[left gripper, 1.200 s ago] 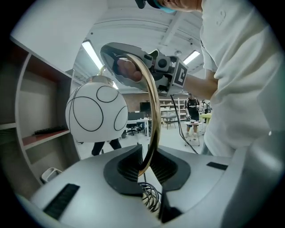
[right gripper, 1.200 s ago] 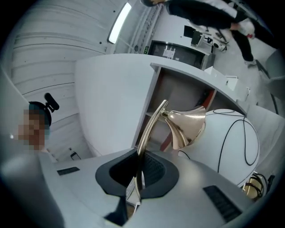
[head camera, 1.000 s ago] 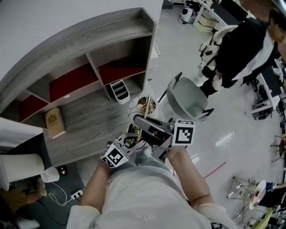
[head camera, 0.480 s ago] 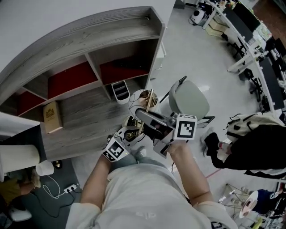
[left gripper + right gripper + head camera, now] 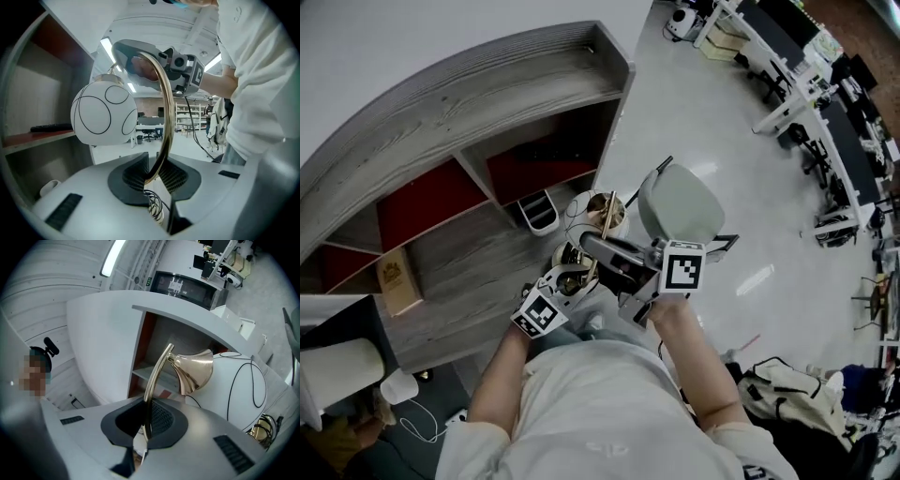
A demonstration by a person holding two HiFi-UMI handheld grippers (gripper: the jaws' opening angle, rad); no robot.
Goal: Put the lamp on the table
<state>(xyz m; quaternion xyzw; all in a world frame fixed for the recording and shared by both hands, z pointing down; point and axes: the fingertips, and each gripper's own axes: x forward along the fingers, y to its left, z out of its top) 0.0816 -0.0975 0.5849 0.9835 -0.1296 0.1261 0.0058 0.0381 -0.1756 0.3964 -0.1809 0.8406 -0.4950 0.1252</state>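
Observation:
The lamp has a curved brass stem (image 5: 165,108), a brass cone (image 5: 194,369) and a white globe (image 5: 104,114) with black circles on it. I hold it in the air in front of the shelf unit, where the globe (image 5: 586,211) shows from the head view. My left gripper (image 5: 153,176) has the lower stem between its pads and its jaws are opening. Higher up, my right gripper (image 5: 146,432) is shut on the stem (image 5: 154,376). From above, the left gripper (image 5: 572,279) is under the right gripper (image 5: 589,247). The lamp's coiled cord hangs below the left jaws.
A grey wooden shelf unit (image 5: 487,112) with red back panels stands to the left, with a book (image 5: 397,281) and a white holder (image 5: 539,211) on it. A grey chair (image 5: 680,206) is just right of the lamp. Desks (image 5: 825,103) line the far right; a bag (image 5: 783,389) lies on the floor.
Both grippers keep hold of the lamp at about the same spot. The person in black has passed from upper right to lower right and out of view. My head has turned a little.

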